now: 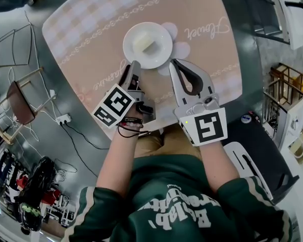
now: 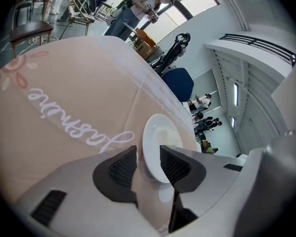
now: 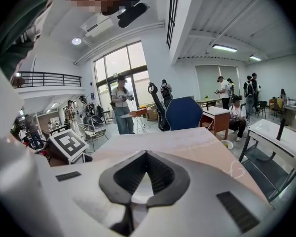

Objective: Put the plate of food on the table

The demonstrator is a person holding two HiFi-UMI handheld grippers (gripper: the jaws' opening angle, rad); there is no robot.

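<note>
White plate (image 1: 161, 53), one: flat on the checked tablecloth (image 1: 91, 29), in from the table's near edge and about midway between its sides. It carries a pale block of food (image 1: 144, 44).
Left gripper (image 1: 133, 66): jaws clamped on the plate's near rim.
Right gripper (image 1: 174, 62): just beside the rim, jaw tips together, holding nothing.

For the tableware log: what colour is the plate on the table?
The plate is plain white; it shows best in the head view.
</note>
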